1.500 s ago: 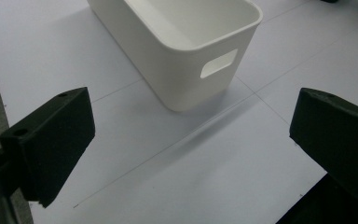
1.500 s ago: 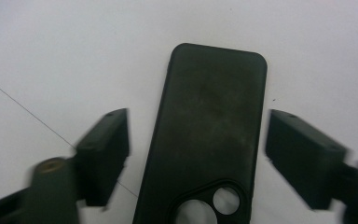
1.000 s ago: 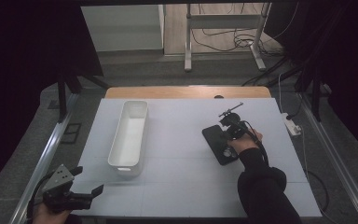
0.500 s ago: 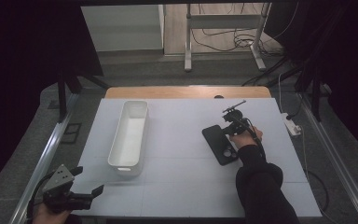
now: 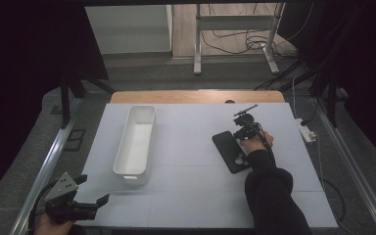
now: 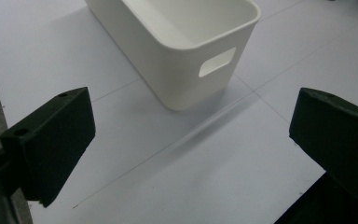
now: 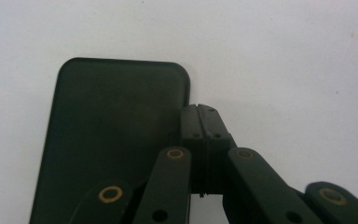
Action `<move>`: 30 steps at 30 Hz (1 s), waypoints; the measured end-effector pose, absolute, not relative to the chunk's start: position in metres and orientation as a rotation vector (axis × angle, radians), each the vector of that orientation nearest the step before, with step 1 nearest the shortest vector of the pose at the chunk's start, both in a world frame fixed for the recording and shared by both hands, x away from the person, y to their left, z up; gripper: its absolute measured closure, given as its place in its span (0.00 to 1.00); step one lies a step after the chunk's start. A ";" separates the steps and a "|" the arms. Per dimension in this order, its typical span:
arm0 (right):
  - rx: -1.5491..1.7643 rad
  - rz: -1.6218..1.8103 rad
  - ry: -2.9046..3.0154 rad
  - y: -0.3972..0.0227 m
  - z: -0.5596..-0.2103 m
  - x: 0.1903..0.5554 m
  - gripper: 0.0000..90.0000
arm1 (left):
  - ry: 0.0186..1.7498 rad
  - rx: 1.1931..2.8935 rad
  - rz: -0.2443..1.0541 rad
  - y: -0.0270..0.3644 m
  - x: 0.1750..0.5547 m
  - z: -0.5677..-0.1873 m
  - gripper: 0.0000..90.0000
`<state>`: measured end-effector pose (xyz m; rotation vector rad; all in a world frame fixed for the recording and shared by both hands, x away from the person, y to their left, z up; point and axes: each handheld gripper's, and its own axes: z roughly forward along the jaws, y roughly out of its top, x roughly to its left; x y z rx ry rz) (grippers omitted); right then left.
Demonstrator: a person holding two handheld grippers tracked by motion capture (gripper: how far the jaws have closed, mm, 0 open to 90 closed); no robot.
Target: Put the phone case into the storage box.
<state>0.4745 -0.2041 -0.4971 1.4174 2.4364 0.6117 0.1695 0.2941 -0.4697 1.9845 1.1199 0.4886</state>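
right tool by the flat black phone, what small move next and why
Probably open the right tool a little: its jaws are shut together, tips at the top right corner of the flat black phone lying on the white table, so they cannot grip its edge yet.

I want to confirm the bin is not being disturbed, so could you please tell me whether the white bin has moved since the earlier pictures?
No. The white bin sits at the same spot against the table's wooden far edge and left border in the high view.
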 end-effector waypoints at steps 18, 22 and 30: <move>1.337 0.609 2.495 -0.179 -0.503 0.476 0.99 | 1.114 1.989 0.487 0.294 0.170 -0.470 0.01; 1.324 0.625 2.510 -0.173 -0.503 0.474 0.99 | 1.114 1.987 0.485 0.294 0.170 -0.470 0.01; 1.271 0.643 2.563 -0.156 -0.504 0.469 0.99 | 1.112 1.987 0.484 0.294 0.170 -0.470 0.01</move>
